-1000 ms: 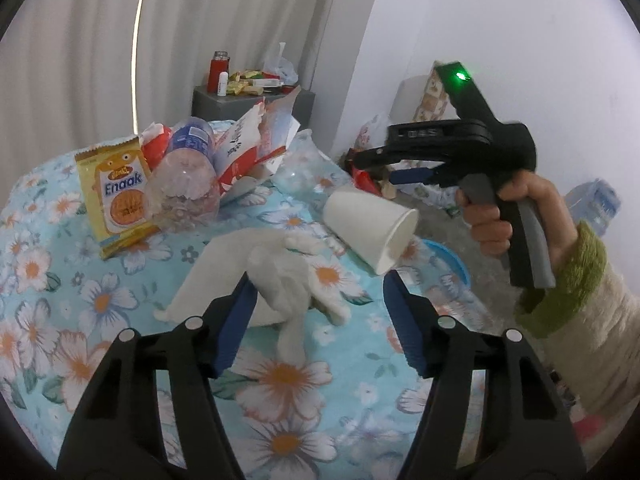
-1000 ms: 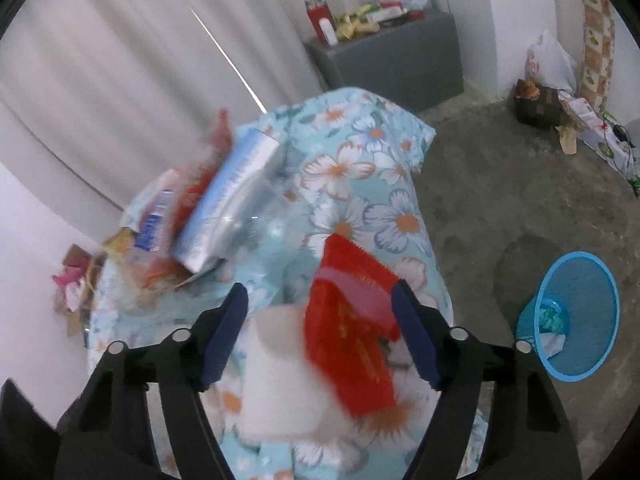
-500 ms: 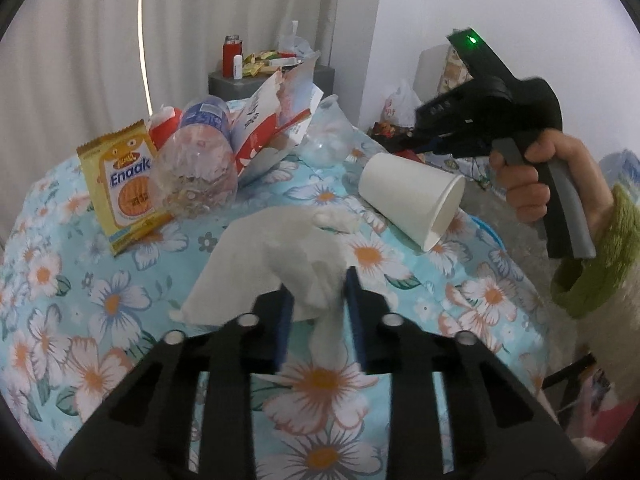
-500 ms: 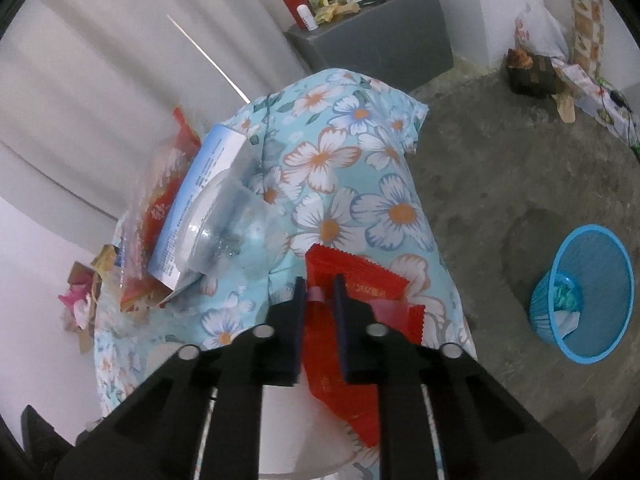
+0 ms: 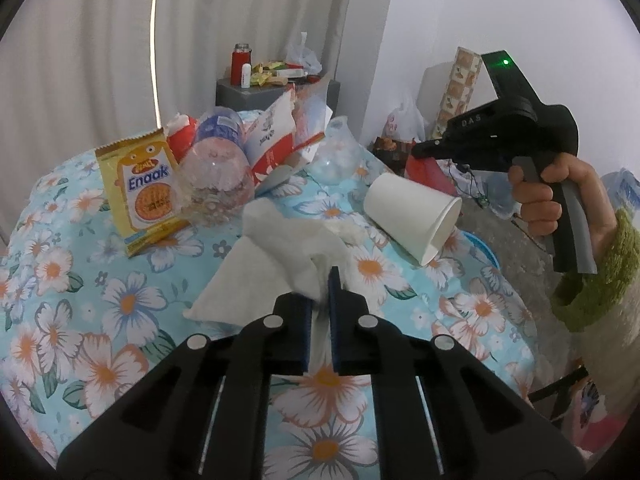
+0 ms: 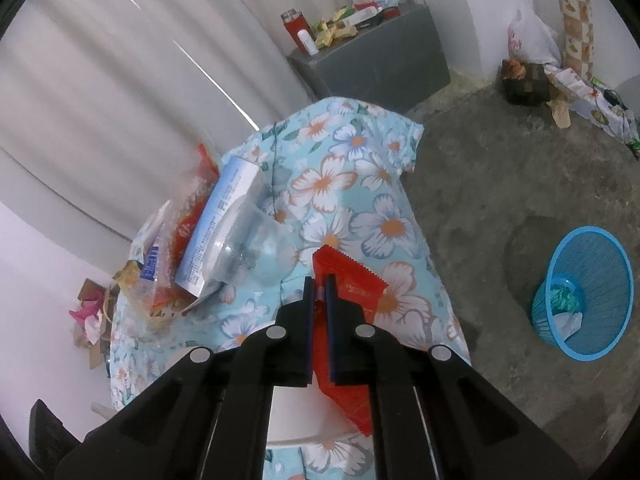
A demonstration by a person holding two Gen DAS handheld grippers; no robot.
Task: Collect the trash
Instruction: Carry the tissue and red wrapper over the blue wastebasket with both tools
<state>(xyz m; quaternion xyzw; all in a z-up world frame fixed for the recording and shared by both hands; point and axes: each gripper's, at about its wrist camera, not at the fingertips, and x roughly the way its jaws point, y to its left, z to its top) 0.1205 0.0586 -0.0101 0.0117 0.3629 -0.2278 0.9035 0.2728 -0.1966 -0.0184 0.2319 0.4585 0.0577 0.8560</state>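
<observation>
Both jaws newly shut: tissue [image 5: 280, 256], red wrapper [image 6: 352, 292].

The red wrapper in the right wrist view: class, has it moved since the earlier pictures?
Yes. The red wrapper has lifted off the paper cup and now hangs pinched in the right gripper, nearer the flowered tablecloth's edge by the blue basket.

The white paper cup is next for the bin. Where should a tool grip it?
Grip the paper cup at its open rim, one finger inside the mouth, coming from the near right. It lies on its side on the floral cloth, mouth facing that way, unobstructed.
</observation>
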